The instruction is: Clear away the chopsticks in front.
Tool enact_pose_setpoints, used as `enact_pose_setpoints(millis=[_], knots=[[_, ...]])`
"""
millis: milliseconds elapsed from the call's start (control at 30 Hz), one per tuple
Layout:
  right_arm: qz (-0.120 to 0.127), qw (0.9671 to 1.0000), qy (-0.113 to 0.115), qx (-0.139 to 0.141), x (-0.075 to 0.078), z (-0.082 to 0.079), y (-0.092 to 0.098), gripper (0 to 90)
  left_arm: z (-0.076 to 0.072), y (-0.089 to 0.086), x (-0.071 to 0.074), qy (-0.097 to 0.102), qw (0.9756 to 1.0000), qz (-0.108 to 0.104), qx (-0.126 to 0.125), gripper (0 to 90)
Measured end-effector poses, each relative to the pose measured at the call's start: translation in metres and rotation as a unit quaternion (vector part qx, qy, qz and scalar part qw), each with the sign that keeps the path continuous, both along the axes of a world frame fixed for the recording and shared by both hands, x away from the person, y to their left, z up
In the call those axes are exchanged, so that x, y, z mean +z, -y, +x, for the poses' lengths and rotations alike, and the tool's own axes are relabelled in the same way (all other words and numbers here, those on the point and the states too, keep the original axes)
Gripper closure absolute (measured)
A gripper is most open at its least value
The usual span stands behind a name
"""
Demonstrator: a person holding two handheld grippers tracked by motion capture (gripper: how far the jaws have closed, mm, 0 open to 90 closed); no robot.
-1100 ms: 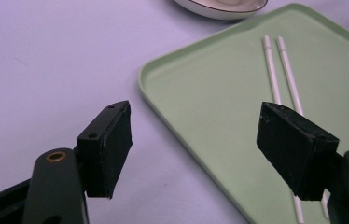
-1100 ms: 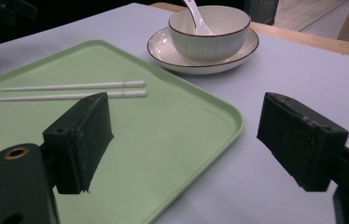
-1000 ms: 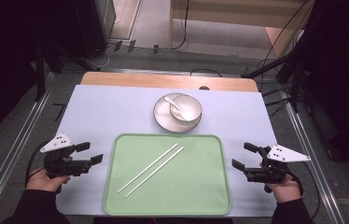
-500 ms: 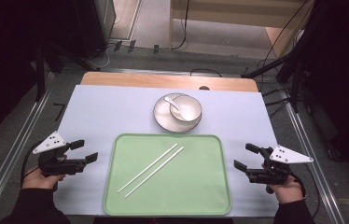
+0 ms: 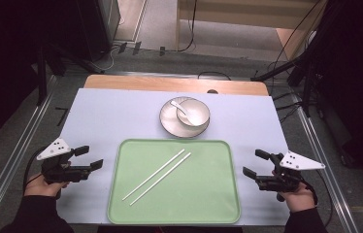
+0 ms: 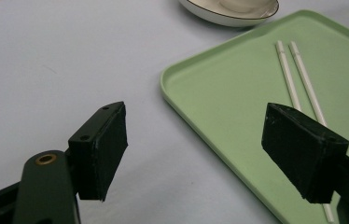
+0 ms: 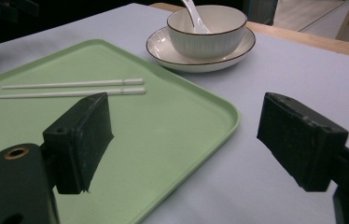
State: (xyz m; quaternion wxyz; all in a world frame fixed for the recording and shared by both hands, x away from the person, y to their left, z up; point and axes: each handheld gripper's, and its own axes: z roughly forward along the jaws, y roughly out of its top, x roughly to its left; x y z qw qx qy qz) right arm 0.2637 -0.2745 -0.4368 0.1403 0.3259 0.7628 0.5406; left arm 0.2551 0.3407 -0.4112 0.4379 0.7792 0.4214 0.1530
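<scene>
Two thin white chopsticks (image 5: 157,176) lie side by side, untouched, on the pale green plastic tray (image 5: 218,204) at the near middle of the surface. Left tool (image 5: 86,158) and right tool (image 5: 253,164) flank the tray, each with jaws apart and empty, so I judge all handling is yet to come.

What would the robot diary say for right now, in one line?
left gripper: open, empty | right gripper: open, empty | chopsticks: on tray | spoon: in bowl

Pale green tray (image 5: 218,204); two white chopsticks (image 5: 157,176); white bowl (image 7: 207,29) with faint vertical ribbing and dark rim, white spoon (image 7: 194,13), on white dark-rimmed plate (image 7: 172,53); pale lilac-grey surface (image 5: 111,121)
</scene>
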Motion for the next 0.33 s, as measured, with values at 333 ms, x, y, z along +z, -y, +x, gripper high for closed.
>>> enact_pose_setpoints(millis=[333], knots=[[-0.001,1.0000,0.000,0.001,0.0000,0.0001,-0.0003,18.2,0.0019,-0.0004,-0.0028,-0.012,0.9999,0.004,0.006,22.6]])
